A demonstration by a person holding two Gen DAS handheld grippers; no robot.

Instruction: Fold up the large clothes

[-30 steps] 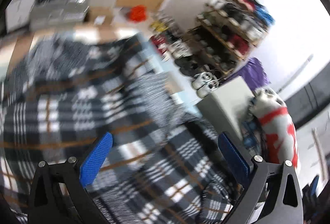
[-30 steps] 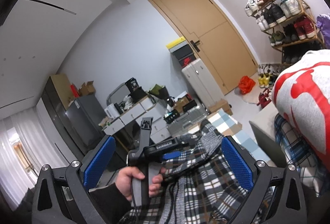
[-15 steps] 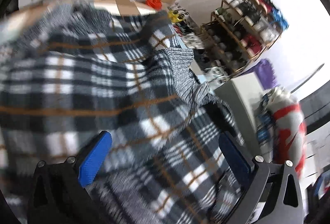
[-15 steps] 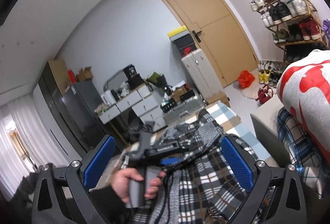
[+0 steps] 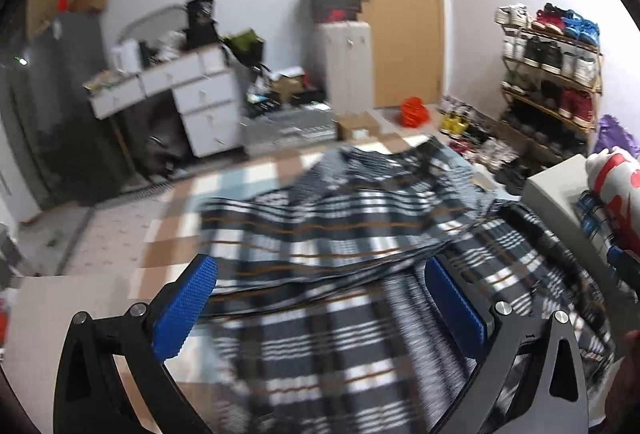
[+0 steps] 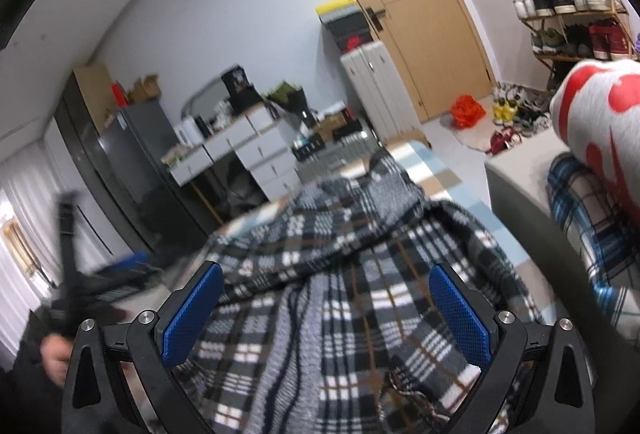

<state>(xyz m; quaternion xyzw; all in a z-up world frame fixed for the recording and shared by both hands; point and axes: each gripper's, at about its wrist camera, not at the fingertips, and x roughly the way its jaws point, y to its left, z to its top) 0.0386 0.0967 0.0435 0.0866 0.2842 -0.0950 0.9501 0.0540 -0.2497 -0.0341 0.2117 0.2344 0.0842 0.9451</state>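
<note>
Both tongs, the left gripper (image 5: 320, 308) and right gripper (image 6: 326, 308), hang spread wide and empty over the plaid shirt (image 6: 360, 274), which lies rumpled on the checked mat (image 5: 240, 178), probably awaiting a fresh grip.

We hold our left claw (image 5: 320, 308) with its blue pads spread wide, gripping nothing. Our right claw (image 6: 326, 310) is likewise spread wide, and our left hand (image 6: 54, 356) shows blurred.
</note>
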